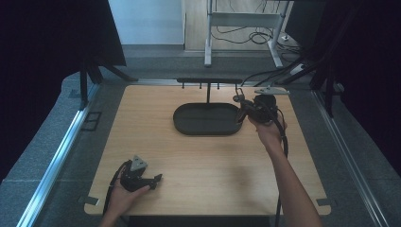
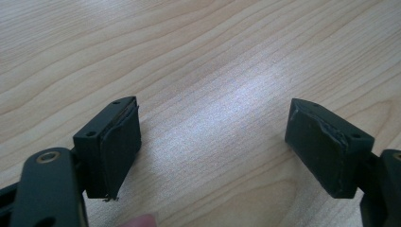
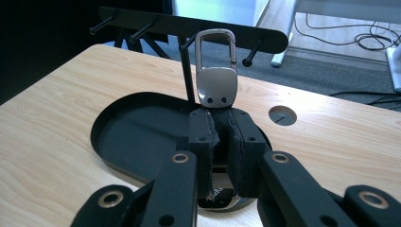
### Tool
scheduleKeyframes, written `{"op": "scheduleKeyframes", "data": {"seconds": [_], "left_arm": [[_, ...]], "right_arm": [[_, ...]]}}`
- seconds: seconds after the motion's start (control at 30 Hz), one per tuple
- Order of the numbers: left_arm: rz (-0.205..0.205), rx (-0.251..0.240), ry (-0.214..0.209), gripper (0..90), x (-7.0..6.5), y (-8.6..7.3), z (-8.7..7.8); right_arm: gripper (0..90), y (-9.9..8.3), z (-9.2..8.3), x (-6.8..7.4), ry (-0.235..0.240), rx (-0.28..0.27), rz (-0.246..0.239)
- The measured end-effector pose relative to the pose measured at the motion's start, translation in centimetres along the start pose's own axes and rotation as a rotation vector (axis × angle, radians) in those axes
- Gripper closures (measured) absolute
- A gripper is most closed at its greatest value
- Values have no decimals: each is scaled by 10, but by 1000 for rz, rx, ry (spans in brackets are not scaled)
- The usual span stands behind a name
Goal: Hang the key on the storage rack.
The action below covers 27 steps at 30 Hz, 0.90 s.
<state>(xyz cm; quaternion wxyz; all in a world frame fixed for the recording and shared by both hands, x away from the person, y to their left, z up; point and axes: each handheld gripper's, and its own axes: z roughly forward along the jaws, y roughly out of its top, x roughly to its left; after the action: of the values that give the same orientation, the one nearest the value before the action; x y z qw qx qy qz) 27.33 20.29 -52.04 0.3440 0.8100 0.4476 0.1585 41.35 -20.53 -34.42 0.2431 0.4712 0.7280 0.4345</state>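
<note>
No writing is legible anywhere. The right gripper [image 3: 218,142] clenches a silver carabiner keychain [image 3: 216,71], upright above the black oval tray [image 3: 127,137], with the peg rack [image 3: 189,26] at twelve o'clock. The left gripper [image 2: 213,151] rests released, jaws wide, on the wooden table [image 1: 198,161] at seven o'clock.
</note>
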Motion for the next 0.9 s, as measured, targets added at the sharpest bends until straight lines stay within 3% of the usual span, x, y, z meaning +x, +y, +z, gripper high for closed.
{"op": "scheduleKeyframes", "data": {"seconds": [0.43, 0.9], "left_arm": [[2, 1, -6, 194, 2, 0, 0], [2, 2, -7, 194, 1, 0, 0]], "right_arm": [[809, 7, 27, -9, -40, 13, 24], [809, 10, 49, -7, -78, 18, 42]]}}
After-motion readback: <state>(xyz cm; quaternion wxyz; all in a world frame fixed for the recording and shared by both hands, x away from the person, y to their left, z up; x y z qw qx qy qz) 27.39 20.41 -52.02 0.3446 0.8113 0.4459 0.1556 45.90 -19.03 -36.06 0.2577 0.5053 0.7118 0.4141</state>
